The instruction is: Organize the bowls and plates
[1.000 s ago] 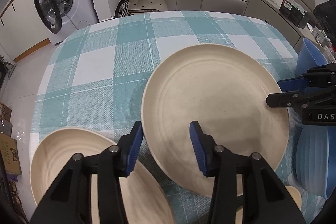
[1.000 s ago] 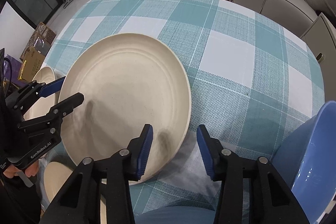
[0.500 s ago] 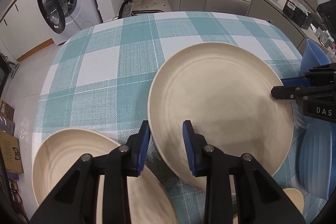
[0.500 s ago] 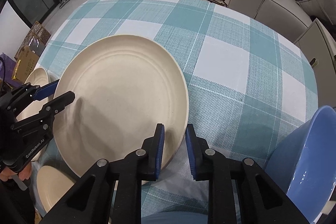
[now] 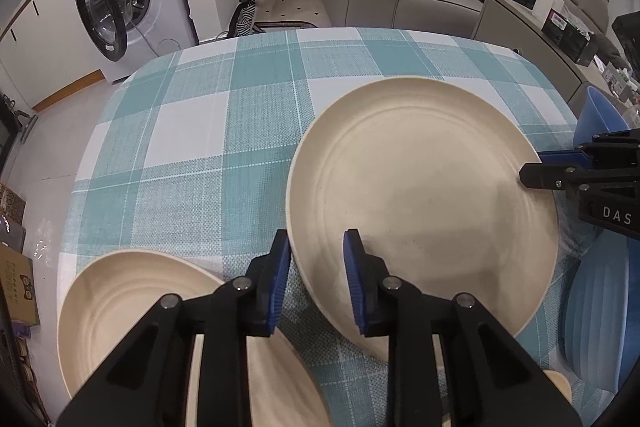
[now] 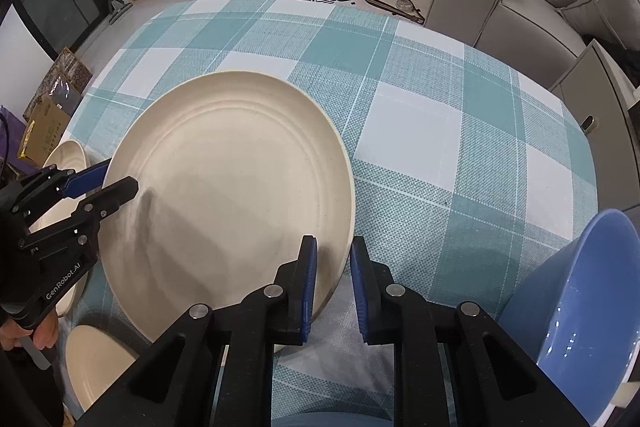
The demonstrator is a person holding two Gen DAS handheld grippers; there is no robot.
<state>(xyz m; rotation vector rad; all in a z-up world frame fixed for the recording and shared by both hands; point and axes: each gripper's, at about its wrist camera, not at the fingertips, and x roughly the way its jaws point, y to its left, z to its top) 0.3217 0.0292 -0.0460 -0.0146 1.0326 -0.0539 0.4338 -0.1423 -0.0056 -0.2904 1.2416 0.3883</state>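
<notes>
Plates: your large cream plate [image 5: 420,195] fills the centre-right of the left wrist frame, on the checked surface [image 5: 192,155]. At lower left there, a second cream plate [image 5: 132,311] lies partly under your left gripper [image 5: 316,283]. Its jaws have just been closing and now straddle the large plate's near-left rim, one pad outside, one over the plate. In the right wrist frame your right gripper [image 6: 333,291] sits at lower centre, jaws drawn in as far as they go, clamped on the plate's near-right rim. A blue bowl [image 6: 580,311] stands at lower right, apart from the plate.
</notes>
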